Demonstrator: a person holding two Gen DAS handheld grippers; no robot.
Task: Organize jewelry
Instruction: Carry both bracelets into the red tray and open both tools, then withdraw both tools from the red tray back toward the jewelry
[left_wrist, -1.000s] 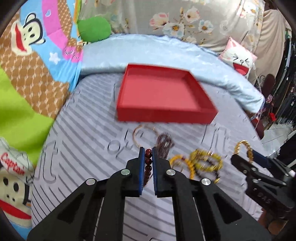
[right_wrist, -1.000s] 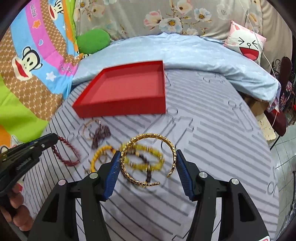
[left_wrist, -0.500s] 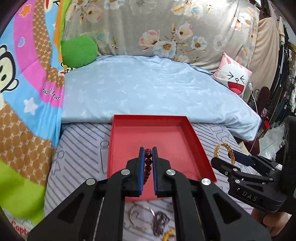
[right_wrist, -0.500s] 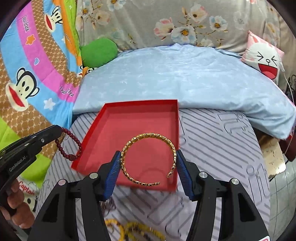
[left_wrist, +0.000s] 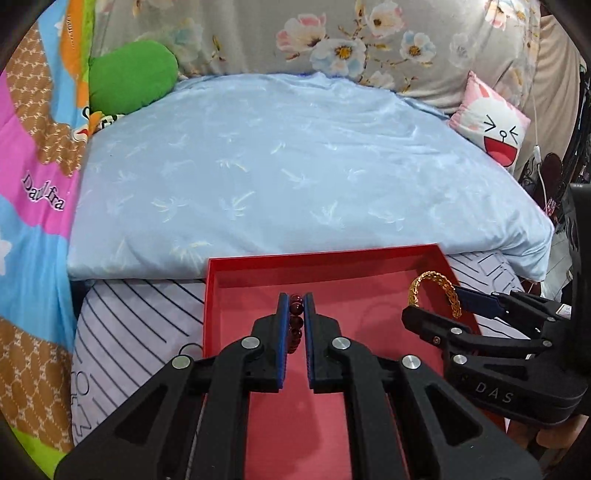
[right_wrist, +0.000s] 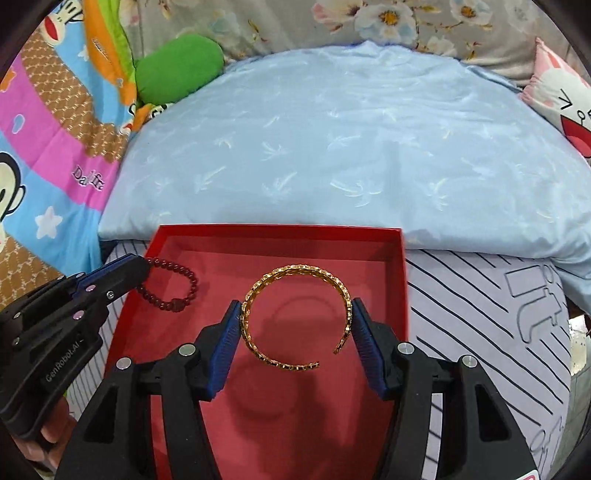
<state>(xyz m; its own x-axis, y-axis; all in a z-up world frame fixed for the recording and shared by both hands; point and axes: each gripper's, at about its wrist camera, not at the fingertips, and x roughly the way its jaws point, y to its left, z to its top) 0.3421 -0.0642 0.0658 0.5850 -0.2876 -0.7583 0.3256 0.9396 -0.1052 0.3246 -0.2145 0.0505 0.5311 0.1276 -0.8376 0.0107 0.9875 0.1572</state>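
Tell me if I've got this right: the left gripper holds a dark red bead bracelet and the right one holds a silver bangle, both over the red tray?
Nearly. The right gripper holds a gold bangle, not silver, as the right wrist view shows. The rest stands.

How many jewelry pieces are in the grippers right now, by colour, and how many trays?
Dark red bead bracelet, in the left gripper: 1
Gold bangle, in the right gripper: 1
Red tray: 1
Total: 3

Left gripper (left_wrist: 295, 314) jaws nearly shut, right gripper (right_wrist: 295, 332) jaws spread wide; both apparently angled downward.
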